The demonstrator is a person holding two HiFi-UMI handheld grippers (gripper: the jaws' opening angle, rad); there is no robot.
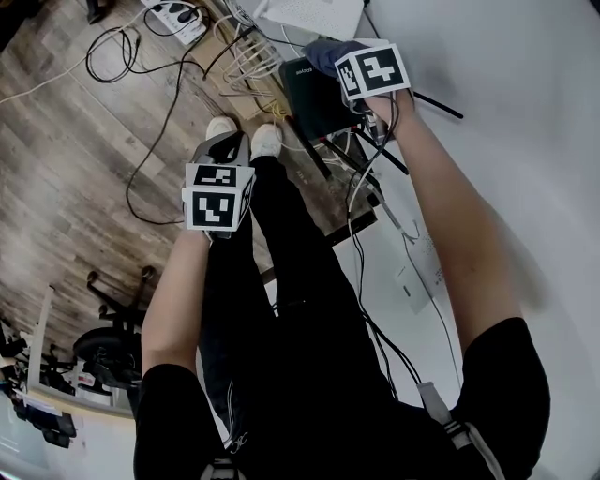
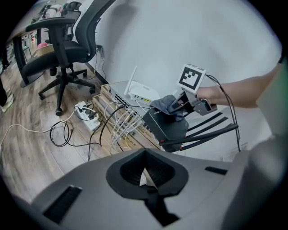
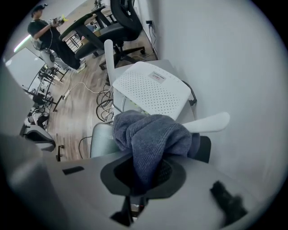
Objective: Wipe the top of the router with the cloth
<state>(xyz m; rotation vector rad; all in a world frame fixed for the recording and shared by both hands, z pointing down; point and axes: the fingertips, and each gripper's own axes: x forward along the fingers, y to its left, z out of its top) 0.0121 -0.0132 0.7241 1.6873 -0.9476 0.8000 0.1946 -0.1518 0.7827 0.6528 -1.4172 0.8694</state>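
A black router (image 1: 314,105) (image 2: 170,128) with long black antennas (image 2: 211,130) stands by the white wall. A dark grey-blue cloth (image 1: 323,52) (image 2: 166,105) (image 3: 150,134) lies bunched on the router's far top edge. My right gripper (image 1: 342,67) (image 2: 182,104) (image 3: 144,173) is shut on the cloth and holds it down there. My left gripper (image 1: 223,150) (image 2: 145,173) hangs shut and holds nothing, well back from the router, above the person's shoes. Most of the router's top shows bare in the left gripper view.
A white router (image 1: 309,13) (image 2: 143,94) (image 3: 153,92) sits just beyond, on stacked network switches (image 2: 118,108) with many white cables (image 2: 121,128). A power strip (image 1: 178,19) (image 2: 86,113) and loose cords lie on the wooden floor. An office chair (image 2: 63,49) stands further left.
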